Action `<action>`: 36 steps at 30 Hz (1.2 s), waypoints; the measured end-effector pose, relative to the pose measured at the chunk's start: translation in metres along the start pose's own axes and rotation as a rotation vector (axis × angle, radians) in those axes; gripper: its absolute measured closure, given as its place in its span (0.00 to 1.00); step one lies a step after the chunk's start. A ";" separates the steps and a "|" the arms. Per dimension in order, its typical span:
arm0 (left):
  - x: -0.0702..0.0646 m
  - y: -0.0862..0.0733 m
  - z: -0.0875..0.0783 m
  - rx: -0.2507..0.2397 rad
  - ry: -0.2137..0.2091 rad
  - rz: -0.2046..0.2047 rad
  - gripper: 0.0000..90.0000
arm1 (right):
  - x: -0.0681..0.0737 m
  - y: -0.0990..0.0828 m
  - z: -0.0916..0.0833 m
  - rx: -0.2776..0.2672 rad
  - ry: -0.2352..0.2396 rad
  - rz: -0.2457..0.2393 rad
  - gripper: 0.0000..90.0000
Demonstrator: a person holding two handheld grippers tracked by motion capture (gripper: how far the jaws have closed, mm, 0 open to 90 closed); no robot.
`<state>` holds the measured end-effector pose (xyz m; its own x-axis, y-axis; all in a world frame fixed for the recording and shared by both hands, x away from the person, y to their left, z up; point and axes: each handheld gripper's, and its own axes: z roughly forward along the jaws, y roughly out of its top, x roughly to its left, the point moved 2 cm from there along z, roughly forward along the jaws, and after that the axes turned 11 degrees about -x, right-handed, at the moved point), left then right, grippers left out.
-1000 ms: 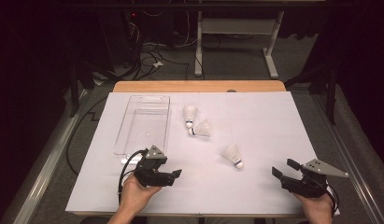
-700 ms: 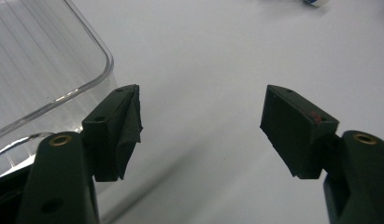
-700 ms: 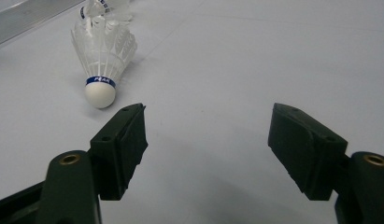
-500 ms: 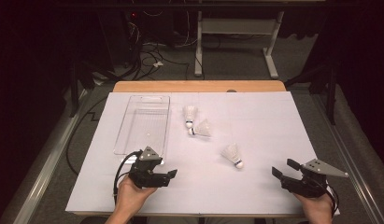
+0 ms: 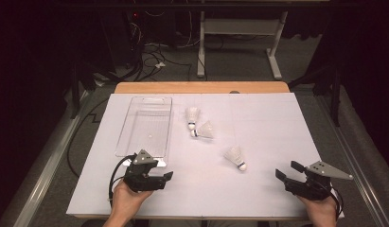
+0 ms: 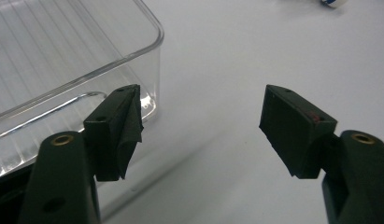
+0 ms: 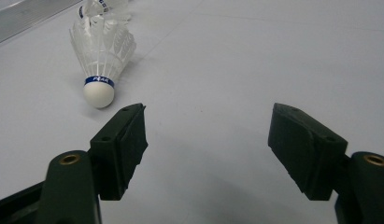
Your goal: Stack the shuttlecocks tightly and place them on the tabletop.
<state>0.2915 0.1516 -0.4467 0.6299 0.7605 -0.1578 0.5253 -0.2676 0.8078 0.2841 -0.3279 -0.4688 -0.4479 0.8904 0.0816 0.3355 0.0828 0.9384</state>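
from above, your left gripper (image 5: 167,177) sits at the lower left of the frame, just below the near end of the clear tray (image 5: 135,150), jaws spread and gripping nothing. your right gripper (image 5: 287,171) rests at the lower right, jaws likewise apart and empty. three shuttlecocks lie on the white sheet (image 5: 258,123): two close together at centre (image 5: 193,117) (image 5: 204,130), the nearest one (image 5: 235,156) right of centre, well apart from both grippers. the tray looks empty, so judging by that nothing is packed yet and all three are left to move. the nearest shuttlecock's long axis runs diagonally, cork toward the lower right, feathers toward the upper left.

in the left gripper view, your pads (image 6: 119,130) stand wide apart with bare sheet between them and the tray's corner (image 6: 150,32) at upper left.

in the right gripper view, the nearest shuttlecock (image 7: 102,56) is at upper left, cork pointing toward your open jaws, feathers away.
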 end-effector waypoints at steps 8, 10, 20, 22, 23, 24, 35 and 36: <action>0.006 -0.004 -0.006 -0.017 0.017 -0.010 0.34 | 0.000 0.000 0.000 0.000 -0.001 -0.001 0.31; 0.007 -0.005 -0.007 -0.025 0.023 -0.011 0.34 | 0.000 0.000 0.000 0.000 -0.002 0.000 0.31; 0.015 -0.011 -0.016 -0.048 0.050 -0.028 0.34 | -0.001 0.000 0.000 -0.001 -0.007 0.002 0.31; 0.017 -0.012 -0.017 -0.051 0.057 -0.029 0.34 | -0.001 0.000 0.000 0.000 -0.008 0.004 0.31; 0.017 -0.013 -0.018 -0.053 0.059 -0.032 0.34 | -0.001 0.000 0.000 0.000 -0.009 0.004 0.31; 0.018 -0.014 -0.019 -0.056 0.062 -0.034 0.34 | -0.001 0.000 0.000 0.000 -0.009 0.004 0.31; 0.027 -0.020 -0.025 -0.069 0.093 -0.044 0.33 | -0.001 0.000 -0.001 -0.002 -0.011 0.004 0.31; 0.027 -0.021 -0.026 -0.070 0.095 -0.045 0.33 | -0.001 0.000 -0.001 -0.002 -0.011 0.004 0.31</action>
<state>0.2827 0.1932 -0.4534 0.5479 0.8242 -0.1435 0.5091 -0.1924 0.8389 0.2841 -0.3294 -0.4687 -0.4371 0.8957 0.0816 0.3355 0.0782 0.9388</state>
